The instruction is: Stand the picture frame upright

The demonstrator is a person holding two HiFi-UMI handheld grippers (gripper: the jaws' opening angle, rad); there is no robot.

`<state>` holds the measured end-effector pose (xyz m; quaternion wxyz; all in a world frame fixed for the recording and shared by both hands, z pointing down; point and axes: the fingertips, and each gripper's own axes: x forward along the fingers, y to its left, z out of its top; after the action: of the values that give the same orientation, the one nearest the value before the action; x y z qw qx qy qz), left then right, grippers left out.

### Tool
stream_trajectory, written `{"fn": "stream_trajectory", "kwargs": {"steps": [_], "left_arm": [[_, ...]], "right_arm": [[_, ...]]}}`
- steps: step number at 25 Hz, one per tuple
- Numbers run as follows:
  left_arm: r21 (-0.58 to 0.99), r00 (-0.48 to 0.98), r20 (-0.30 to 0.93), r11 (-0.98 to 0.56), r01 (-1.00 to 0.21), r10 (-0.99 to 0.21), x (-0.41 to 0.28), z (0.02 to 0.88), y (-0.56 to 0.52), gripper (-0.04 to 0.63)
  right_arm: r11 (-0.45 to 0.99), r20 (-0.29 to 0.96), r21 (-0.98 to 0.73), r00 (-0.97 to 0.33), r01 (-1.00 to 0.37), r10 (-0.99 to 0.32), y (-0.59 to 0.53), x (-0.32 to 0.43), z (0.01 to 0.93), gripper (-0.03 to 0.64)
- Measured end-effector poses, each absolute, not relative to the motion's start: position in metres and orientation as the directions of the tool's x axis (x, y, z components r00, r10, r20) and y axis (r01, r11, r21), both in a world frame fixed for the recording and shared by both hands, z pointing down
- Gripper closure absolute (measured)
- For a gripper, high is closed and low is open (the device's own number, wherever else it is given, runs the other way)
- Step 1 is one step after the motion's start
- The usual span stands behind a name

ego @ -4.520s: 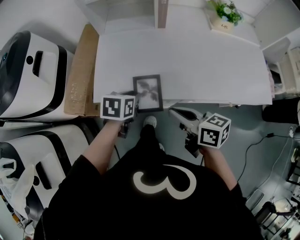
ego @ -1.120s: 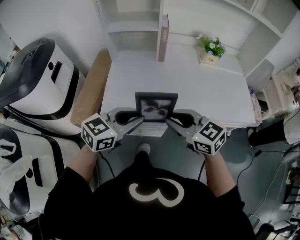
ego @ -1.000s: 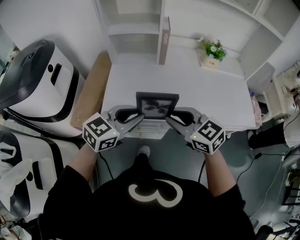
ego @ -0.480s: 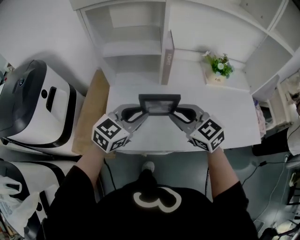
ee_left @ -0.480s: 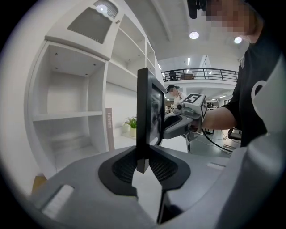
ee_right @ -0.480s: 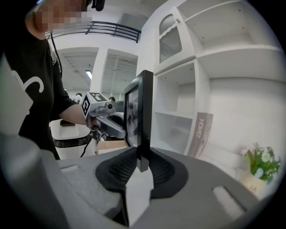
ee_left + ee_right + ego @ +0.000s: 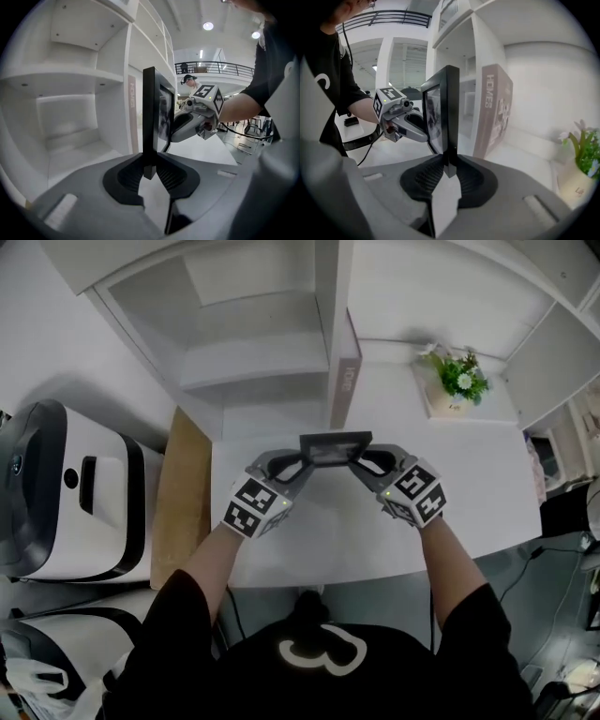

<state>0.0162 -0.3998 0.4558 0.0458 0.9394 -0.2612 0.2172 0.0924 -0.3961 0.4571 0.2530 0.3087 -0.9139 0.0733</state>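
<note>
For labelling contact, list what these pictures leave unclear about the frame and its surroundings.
- Whether the picture frame touches the table: the head view looks down on its top; in both gripper views its lower end sits between the jaws, with no contact line showing.
- The frame's photo: nearly edge-on in both gripper views.
- The frame's back: faces away in every view.
- Print on the plant pot: too small, at the right gripper view's edge.

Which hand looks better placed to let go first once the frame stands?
Left, narrowly. Both grippers clamp the upright frame's side edges alike, but the left gripper has only table out to its side, while the plant stands out to the right gripper's side.
</note>
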Motion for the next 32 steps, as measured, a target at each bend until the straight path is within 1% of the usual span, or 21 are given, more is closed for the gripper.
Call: {"fn": "stream_trajectory", "kwargs": {"steps": [5,11,15,21,28,32], "left_arm": [[-0.022,0.728,0.481,-0.836,-0.548,-0.489,0.020,0.495,-0.442,0.505],[-0.055,0.673,0.523,-0.809,-0.586,-0.523,0.026,0.514,-0.478,0.502],[-0.073,0.631,0.551,-0.784,-0.616,-0.546,0.023,0.522,-0.488,0.502],[-0.055,0.614,0.540,-0.752,-0.657,-0.576,0.024,0.524,-0.497,0.502],[-0.054,0.609,0.543,-0.747,-0.662,-0.579,0.023,0.527,-0.499,0.502],[-0.051,0.604,0.553,-0.746,-0.663,-0.574,0.022,0.528,-0.499,0.488]], "right_arm": [[0.755,0.573,0.008,-0.616,-0.656,-0.541,-0.439,0.097,0.497,0.526],[0.712,0.605,0.009,-0.563,-0.702,-0.563,-0.470,0.103,0.520,0.526],[0.695,0.601,-0.004,-0.557,-0.719,-0.573,-0.479,0.101,0.529,0.526],[0.672,0.585,-0.028,-0.557,-0.740,-0.589,-0.493,0.104,0.530,0.525],[0.655,0.589,-0.043,-0.549,-0.754,-0.593,-0.498,0.104,0.531,0.525],[0.637,0.595,-0.035,-0.528,-0.770,-0.606,-0.500,0.108,0.531,0.494]]}}
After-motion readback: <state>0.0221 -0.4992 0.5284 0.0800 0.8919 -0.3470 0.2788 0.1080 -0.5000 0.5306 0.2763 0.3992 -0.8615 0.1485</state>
